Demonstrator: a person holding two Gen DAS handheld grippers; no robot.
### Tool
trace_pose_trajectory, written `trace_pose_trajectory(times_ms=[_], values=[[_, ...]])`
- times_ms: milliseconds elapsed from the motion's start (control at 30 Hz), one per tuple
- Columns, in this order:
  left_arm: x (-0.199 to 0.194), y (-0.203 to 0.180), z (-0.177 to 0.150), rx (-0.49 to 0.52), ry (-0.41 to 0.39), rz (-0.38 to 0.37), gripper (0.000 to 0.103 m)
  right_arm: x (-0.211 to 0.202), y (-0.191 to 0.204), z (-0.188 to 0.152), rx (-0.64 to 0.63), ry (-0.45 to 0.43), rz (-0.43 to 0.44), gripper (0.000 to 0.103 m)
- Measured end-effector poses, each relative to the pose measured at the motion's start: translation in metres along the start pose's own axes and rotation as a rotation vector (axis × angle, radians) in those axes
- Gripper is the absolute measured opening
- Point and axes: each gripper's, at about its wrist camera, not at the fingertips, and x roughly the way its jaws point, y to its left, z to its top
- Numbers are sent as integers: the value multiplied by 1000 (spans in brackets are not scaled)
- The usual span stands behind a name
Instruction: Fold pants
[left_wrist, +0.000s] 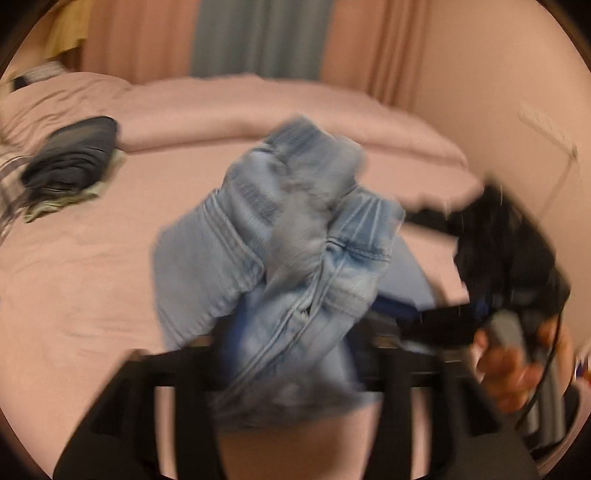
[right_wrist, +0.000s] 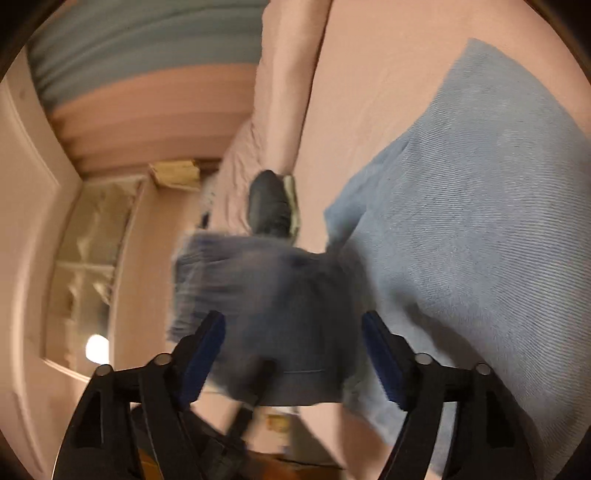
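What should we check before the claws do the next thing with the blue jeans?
1. Right claw open: ok, its blue pads stand wide apart.
2. Left claw open: cannot tell, the jeans cover its pads.
3. Jeans let go: cannot tell, blurred denim sits between both claws' fingers.
4. Jeans lying flat: not ok, they are bunched in a heap at the waistband.
5. Room on the pink bed: ok, bare sheet shows beside the jeans.
6. Dark folded clothes out of the way: ok, they lie apart near the pillows.
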Motion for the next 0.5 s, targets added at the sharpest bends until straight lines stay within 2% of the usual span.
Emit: trace_pose_trajectory(times_ms=[33,133,167,267,400,500], values=[[6,-4,-2,9,28,-7,90,-3,-2,0,20,-5,2,79],[10,-10,-12,29,67,-28,91,4,-10,2,84,-5,34,80],[8,-8,-17,36,74,-15,91,3,-11,3,88,-5,31,80],[-3,3,-25,21,62,-4,91,2,-10,3,92,-15,32,81],[-16,33,-31,-139,43,-35,93,6,3,8,46,-22,-117,80],[-21,52,-35,-237,29,-12,94,37,26,15,-64,-17,-293,78]])
